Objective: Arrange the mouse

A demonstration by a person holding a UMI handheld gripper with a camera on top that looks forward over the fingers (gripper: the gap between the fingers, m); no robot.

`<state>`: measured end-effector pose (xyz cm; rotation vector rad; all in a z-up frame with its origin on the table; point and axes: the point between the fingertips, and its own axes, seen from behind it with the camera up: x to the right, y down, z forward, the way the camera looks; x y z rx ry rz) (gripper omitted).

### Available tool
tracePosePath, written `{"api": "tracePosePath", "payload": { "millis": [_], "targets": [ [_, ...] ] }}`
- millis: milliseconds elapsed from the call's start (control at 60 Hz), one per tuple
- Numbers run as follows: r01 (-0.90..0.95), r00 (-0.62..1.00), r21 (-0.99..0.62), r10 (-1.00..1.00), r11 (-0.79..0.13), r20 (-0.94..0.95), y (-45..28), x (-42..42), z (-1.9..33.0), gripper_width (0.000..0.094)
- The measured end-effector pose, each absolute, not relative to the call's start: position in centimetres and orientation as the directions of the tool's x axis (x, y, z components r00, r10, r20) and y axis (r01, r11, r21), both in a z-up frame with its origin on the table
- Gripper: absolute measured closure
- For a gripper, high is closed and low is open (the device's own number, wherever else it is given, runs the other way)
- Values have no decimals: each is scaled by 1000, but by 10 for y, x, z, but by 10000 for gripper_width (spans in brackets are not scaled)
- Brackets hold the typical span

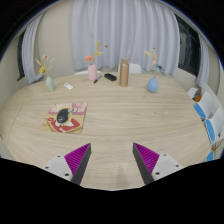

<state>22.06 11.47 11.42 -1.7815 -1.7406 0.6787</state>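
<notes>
A dark mouse lies on a small patterned mat on the round wooden table, well ahead of my fingers and to their left. My gripper hangs open above the table's near part, its two purple pads wide apart with only bare wood between them. The mouse is far from both fingers.
At the table's far side stand a pink bottle, a brown bottle, a blue vase, a vase with flowers and a dark flat object. Chairs line the right rim. White curtains hang behind.
</notes>
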Motion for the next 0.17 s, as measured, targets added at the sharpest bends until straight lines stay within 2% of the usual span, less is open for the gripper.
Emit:
{"api": "tracePosePath", "payload": {
  "millis": [167],
  "targets": [
    [722, 49, -692, 998, -7, 41, 140, 251, 108, 77]
  ]
}}
